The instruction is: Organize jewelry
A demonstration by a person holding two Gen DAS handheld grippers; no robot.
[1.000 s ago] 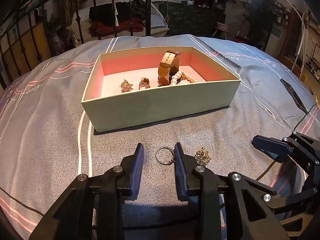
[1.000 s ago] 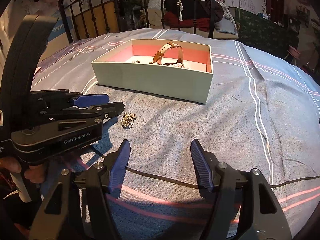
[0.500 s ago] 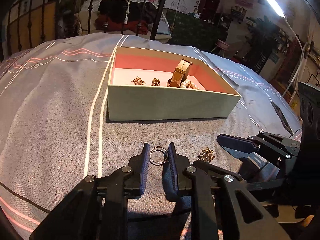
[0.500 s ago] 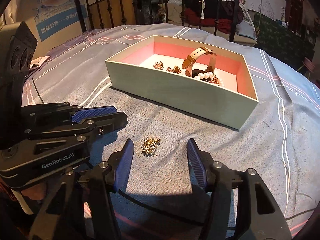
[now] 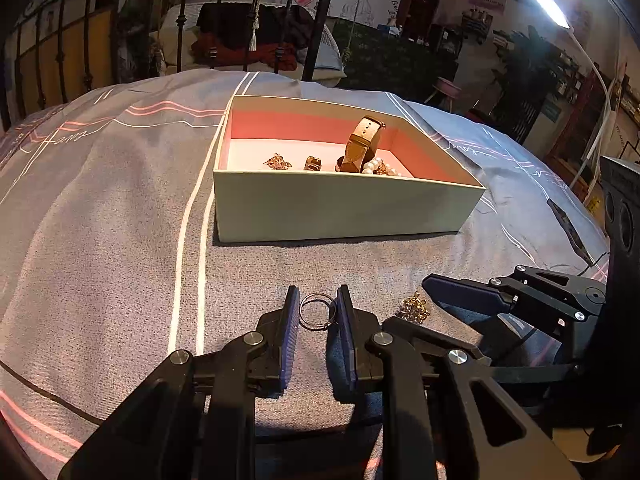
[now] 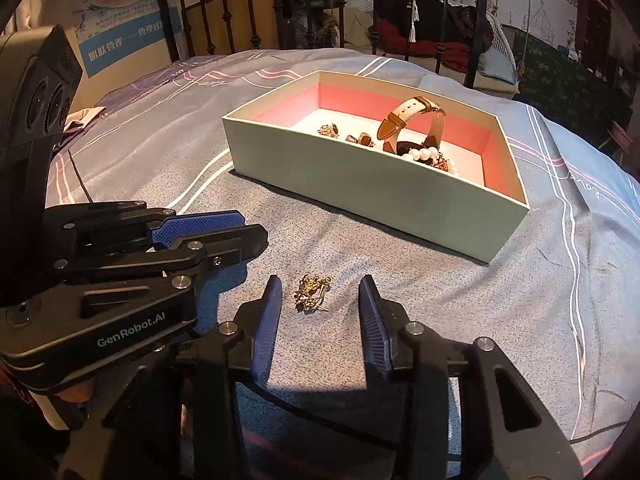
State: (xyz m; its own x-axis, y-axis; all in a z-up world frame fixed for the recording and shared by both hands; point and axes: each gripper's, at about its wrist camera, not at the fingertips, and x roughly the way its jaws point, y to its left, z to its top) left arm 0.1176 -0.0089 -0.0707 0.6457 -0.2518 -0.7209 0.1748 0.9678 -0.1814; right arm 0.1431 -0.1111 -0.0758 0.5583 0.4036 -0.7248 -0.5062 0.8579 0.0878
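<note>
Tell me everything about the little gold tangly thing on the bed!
The gold trinket is a small, shiny, knobbly cluster of metal bits, maybe a brooch or earring. It lies flat on the grey bedspread, in front of the pale green box, not inside it. The right hand-held gripper has been closing around it, with a blue pad on each side, but neither pad touches it yet.

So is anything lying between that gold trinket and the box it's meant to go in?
Nothing visible does. The gold trinket lies on bare bedspread between the right gripper's open jaws, which have just been closing. Only the box's near wall must be cleared; the left gripper sits off to its side.
</note>
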